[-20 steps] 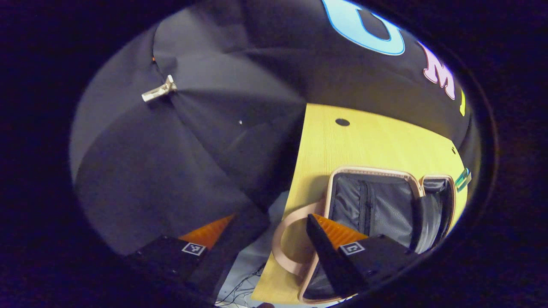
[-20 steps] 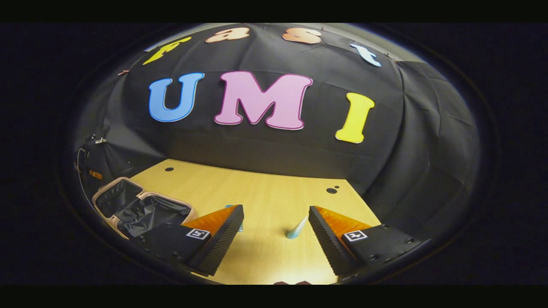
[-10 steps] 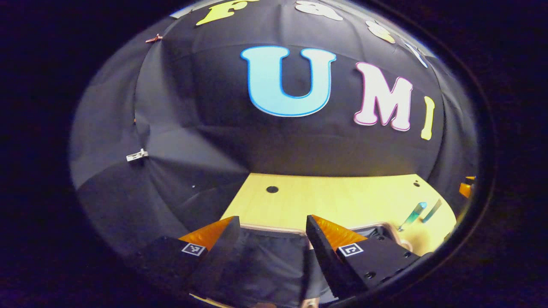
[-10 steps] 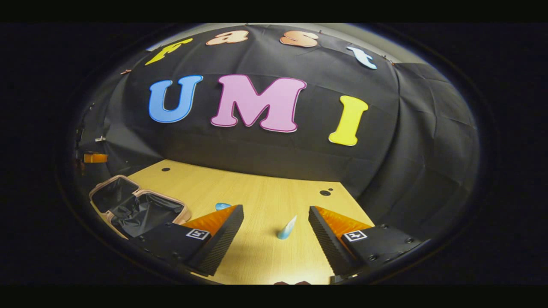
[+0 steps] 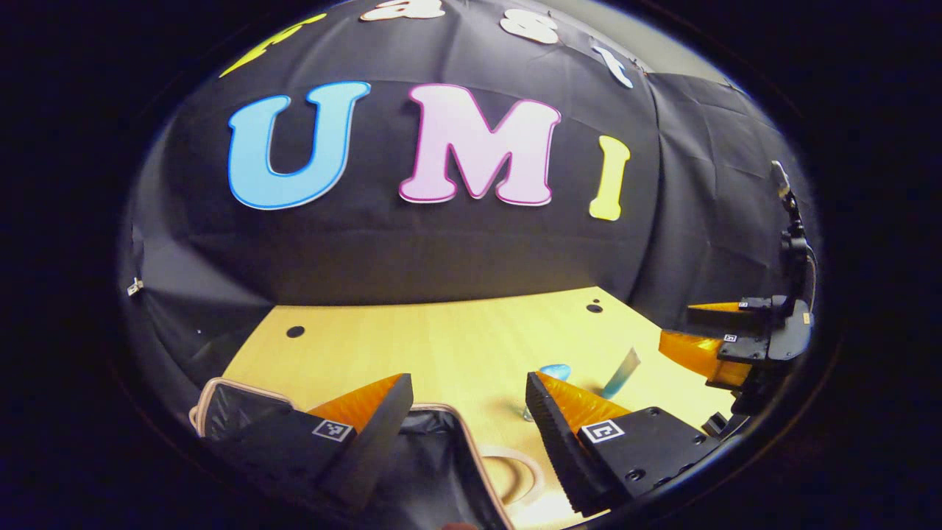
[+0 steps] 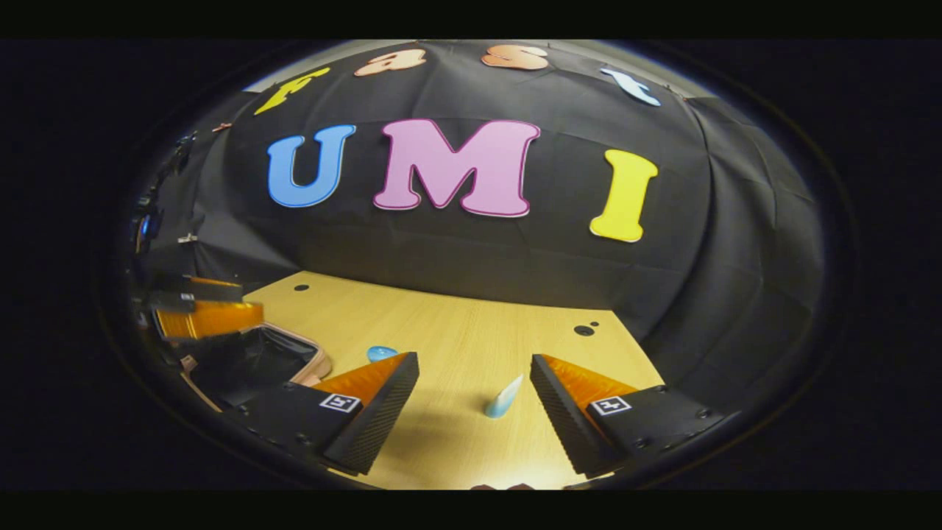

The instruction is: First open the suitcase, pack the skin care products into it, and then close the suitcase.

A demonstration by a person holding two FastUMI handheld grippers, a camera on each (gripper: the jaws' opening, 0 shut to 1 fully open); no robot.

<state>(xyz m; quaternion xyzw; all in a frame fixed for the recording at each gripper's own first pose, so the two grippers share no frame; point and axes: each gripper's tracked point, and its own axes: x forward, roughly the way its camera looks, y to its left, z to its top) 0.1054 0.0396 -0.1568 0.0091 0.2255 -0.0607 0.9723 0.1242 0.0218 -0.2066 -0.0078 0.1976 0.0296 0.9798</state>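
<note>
The suitcase point(image 5: 471, 450) lies open at the table's left, pink-rimmed with a dark lining, its looped handle point(image 5: 515, 465) beside it. My left gripper point(image 5: 466, 383) hangs open over its right edge, holding nothing. A slim pale-blue tube point(image 5: 622, 372) and a small blue round item point(image 5: 556, 370) lie on the wood past it. In the right gripper view, the tube point(image 6: 504, 397) lies just ahead between the fingers of my open right gripper point(image 6: 473, 364), and the blue item point(image 6: 381, 353) peeks over the left finger. The suitcase point(image 6: 321, 361) is at lower left there.
The light wooden table point(image 5: 441, 338) has small dark holes near its back edge and black cloth behind it. The right gripper point(image 5: 675, 324) shows at the far right of the left gripper view. The left gripper point(image 6: 250, 300) shows above the suitcase in the right gripper view.
My left gripper has swung right, from above the suitcase's inside toward the table's middle, and now shows in the right gripper view. The right gripper has barely shifted; both stay open.
</note>
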